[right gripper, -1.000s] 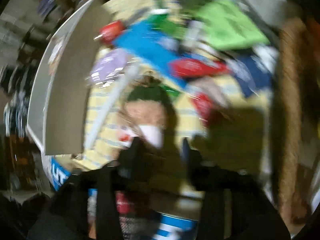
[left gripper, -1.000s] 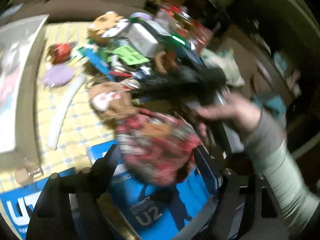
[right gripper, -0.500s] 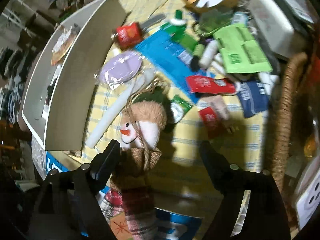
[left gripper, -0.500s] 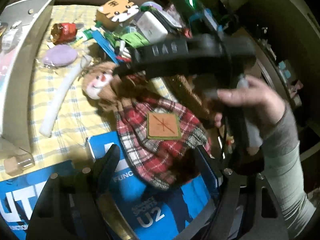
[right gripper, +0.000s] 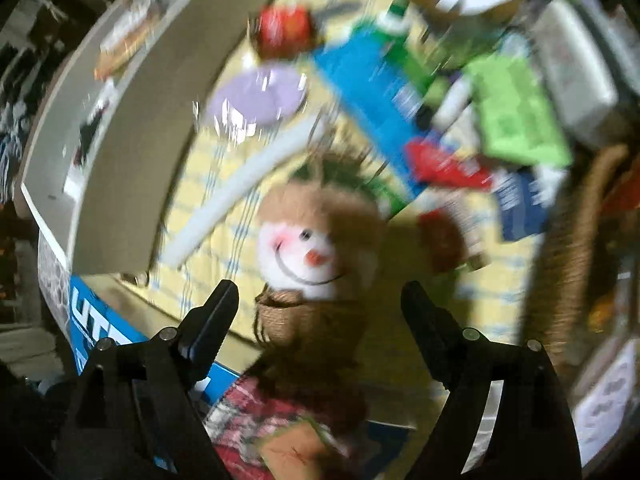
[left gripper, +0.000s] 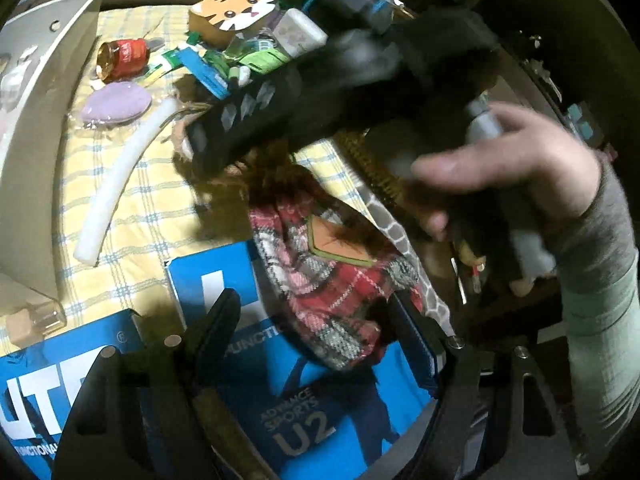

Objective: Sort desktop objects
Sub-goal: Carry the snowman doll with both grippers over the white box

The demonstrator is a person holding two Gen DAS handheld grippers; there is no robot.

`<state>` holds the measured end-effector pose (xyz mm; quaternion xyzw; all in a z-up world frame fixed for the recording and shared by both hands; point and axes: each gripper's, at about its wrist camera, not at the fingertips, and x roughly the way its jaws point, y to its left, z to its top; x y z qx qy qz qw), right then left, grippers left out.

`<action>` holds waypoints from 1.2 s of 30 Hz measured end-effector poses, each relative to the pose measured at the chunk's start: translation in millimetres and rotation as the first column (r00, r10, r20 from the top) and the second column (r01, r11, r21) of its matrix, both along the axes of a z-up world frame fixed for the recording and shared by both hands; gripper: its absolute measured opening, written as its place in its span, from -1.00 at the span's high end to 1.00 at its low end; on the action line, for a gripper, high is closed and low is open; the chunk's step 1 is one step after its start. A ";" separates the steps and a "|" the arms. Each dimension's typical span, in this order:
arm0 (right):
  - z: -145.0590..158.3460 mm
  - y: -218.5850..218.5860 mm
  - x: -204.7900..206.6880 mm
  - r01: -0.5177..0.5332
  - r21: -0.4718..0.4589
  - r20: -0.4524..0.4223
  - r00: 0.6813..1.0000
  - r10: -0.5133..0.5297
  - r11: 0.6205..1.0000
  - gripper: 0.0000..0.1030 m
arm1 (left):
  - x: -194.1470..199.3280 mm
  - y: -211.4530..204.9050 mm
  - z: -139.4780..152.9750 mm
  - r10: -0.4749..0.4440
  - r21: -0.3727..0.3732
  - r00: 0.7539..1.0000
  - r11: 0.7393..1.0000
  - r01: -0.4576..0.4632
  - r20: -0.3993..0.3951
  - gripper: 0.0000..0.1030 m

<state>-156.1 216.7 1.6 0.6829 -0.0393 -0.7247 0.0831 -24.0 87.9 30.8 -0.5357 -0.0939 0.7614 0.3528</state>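
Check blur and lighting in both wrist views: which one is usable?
Left wrist: table sharp, only the right tongs and hand smear; corners dark. Right wrist: motion blur throughout, snowman doll soft, packets streaked, purple pouch glaring. Left is usable.
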 end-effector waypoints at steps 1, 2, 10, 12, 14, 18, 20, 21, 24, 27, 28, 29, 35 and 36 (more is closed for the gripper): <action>-8.5 -1.0 -0.1 0.003 0.002 0.021 1.000 -0.003 1.000 -0.57 | -0.6 -1.4 -0.8 0.004 0.000 1.000 1.000 -0.004 0.003 -0.52; -14.9 -1.5 -0.1 0.005 0.012 0.034 0.999 -0.006 1.000 -0.54 | -1.2 -2.5 -1.9 0.004 0.002 1.000 1.000 -0.004 0.008 -0.52; 32.6 24.1 20.8 0.063 -0.232 -0.129 0.987 -0.095 0.971 0.13 | -3.3 -5.6 -5.7 0.006 0.013 1.000 1.000 -0.006 0.025 -0.52; 59.0 30.2 31.5 0.066 -0.296 -0.194 0.973 -0.127 0.953 0.13 | -4.8 -9.3 -4.1 0.008 0.053 0.999 0.999 -0.009 0.032 -0.52; 85.7 35.7 43.0 0.070 -0.341 -0.249 0.955 -0.162 0.938 0.13 | -6.9 -13.8 0.6 0.015 0.088 1.000 0.996 -0.016 0.017 -0.51; 134.4 33.2 55.9 0.060 -0.407 -0.328 0.922 -0.207 0.911 0.13 | -5.5 -25.3 25.0 0.039 0.146 0.998 0.989 -0.030 -0.057 -0.10; 154.4 25.3 60.1 0.048 -0.405 -0.368 0.906 -0.211 0.913 0.13 | -4.8 -33.0 39.9 0.066 0.143 0.991 0.989 -0.049 -0.115 0.02; 165.6 19.1 60.1 0.040 -0.404 -0.387 0.898 -0.210 0.914 0.13 | -6.1 -39.6 46.5 0.084 0.146 0.987 0.987 -0.063 -0.139 0.19; 192.6 -0.7 52.2 0.026 -0.393 -0.438 0.873 -0.212 0.919 0.13 | -16.2 -66.4 56.9 0.146 0.181 0.978 0.976 -0.119 -0.149 0.35; 204.4 -25.7 35.5 0.025 -0.415 -0.449 0.864 -0.229 0.910 0.13 | -28.6 -96.3 66.1 0.206 0.199 0.966 0.965 -0.173 -0.156 0.35; 203.8 -31.3 30.6 0.025 -0.424 -0.447 0.863 -0.234 0.905 0.13 | -31.4 -107.5 69.4 0.220 0.200 0.962 0.962 -0.187 -0.159 0.35; 205.7 -40.1 23.9 0.026 -0.437 -0.445 0.863 -0.241 0.899 0.13 | -33.0 -120.7 72.0 0.235 0.204 0.959 0.958 -0.201 -0.160 0.35; 189.8 -100.8 -31.5 0.036 -0.472 -0.397 0.884 -0.248 0.881 0.13 | -56.0 -192.4 56.7 0.340 0.211 0.934 0.926 -0.313 -0.105 0.35; 181.8 -111.6 -43.0 0.047 -0.471 -0.385 0.888 -0.253 0.881 0.13 | -63.2 -201.7 48.7 0.356 0.211 0.931 0.919 -0.332 -0.083 0.35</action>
